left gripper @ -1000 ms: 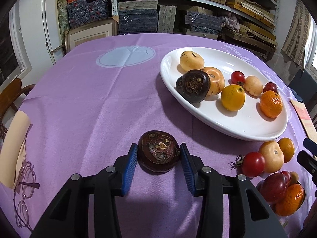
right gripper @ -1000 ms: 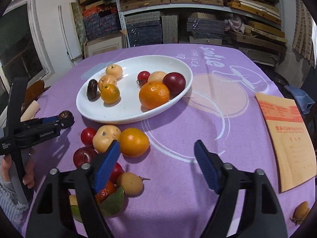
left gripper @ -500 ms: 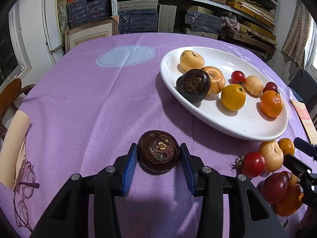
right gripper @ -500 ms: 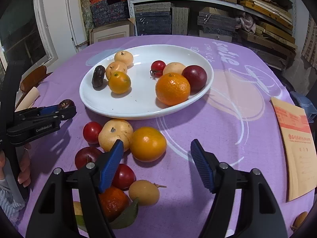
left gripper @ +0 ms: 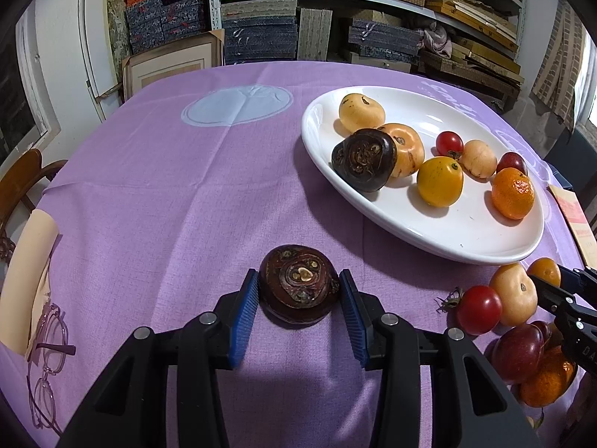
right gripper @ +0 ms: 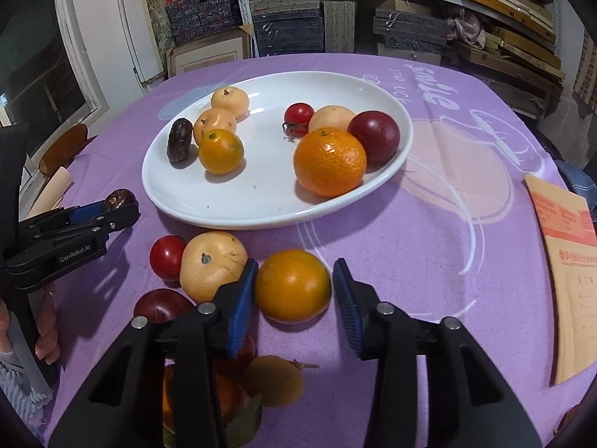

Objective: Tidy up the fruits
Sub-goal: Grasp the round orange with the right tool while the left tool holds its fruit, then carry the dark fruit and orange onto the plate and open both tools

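My left gripper [left gripper: 298, 298] is shut on a dark brown round fruit [left gripper: 298, 283] resting on the purple cloth. It also shows in the right wrist view [right gripper: 119, 199]. My right gripper [right gripper: 294, 295] is open, its pads on either side of an orange-yellow fruit [right gripper: 293, 285] on the cloth, with a small gap on the right. The white oval plate [right gripper: 231, 209] holds several fruits, among them an orange [right gripper: 329, 161], a dark red plum [right gripper: 374, 136] and a dark brown fruit [left gripper: 363, 158]. Loose fruits lie beside my right gripper: a pale yellow one [right gripper: 209, 265] and a cherry tomato [right gripper: 167, 257].
A tan booklet [right gripper: 563, 261] lies at the right of the table. Glasses [left gripper: 46, 362] and a beige paper [left gripper: 26, 257] lie at the left edge, by a wooden chair [left gripper: 18, 179]. Shelves of boxes stand behind the table.
My right gripper has moved forward and left and narrowed around the orange-yellow fruit. My left gripper has stayed shut on the dark brown fruit in the same place.
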Demonstrator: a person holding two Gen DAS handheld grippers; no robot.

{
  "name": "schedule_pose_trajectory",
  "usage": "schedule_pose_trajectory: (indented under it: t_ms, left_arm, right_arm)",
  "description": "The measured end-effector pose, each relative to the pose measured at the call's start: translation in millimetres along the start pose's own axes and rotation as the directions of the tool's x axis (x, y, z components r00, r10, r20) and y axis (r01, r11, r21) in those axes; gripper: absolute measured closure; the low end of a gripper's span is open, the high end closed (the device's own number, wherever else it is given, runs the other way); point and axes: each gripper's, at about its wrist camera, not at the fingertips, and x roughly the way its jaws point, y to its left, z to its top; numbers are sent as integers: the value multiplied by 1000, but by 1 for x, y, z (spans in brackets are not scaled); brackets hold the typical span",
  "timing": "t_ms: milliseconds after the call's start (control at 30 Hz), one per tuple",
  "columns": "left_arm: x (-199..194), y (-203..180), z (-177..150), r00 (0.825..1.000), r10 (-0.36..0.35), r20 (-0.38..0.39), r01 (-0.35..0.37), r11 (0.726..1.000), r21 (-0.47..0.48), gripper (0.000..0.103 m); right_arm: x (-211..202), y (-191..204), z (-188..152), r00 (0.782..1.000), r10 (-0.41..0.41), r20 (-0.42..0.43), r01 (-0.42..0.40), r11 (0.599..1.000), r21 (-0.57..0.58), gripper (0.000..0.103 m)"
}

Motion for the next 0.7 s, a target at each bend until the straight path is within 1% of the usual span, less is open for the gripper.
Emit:
schedule_pose_trajectory:
  t_ms: [233, 367, 467, 500, 600, 700]
  left_arm:
    - [0, 0, 0, 1000, -3, 0, 3, 1000, -2, 59]
    - [0, 3, 0, 1000, -24, 3, 24, 1000, -10, 59]
    - [-1, 4, 0, 999, -40, 9, 40, 999, -16, 59]
    - [-3, 4, 0, 999, -39, 17, 39, 999, -15, 59]
    - [-14, -1, -1, 997, -20, 75, 19, 1000, 14, 59]
    - [-26, -7, 0, 993, -11, 121, 7, 999, 32, 59]
  right_arm:
    - [-1, -2, -4, 1000, 4, -4, -4, 1000, 7, 64]
    - [-2, -3, -8, 1000, 2, 1, -2, 1000, 13, 64]
    - [-9, -8, -9, 1000, 0, 23, -1, 999, 32, 64]
    - [-12, -9, -9, 999, 2, 33, -3, 999, 37, 64]
    - [-24, -15, -8, 998, 8, 68, -12, 998, 54, 64]
    - [-35, -18, -6, 994, 28, 106, -35, 997, 68, 64]
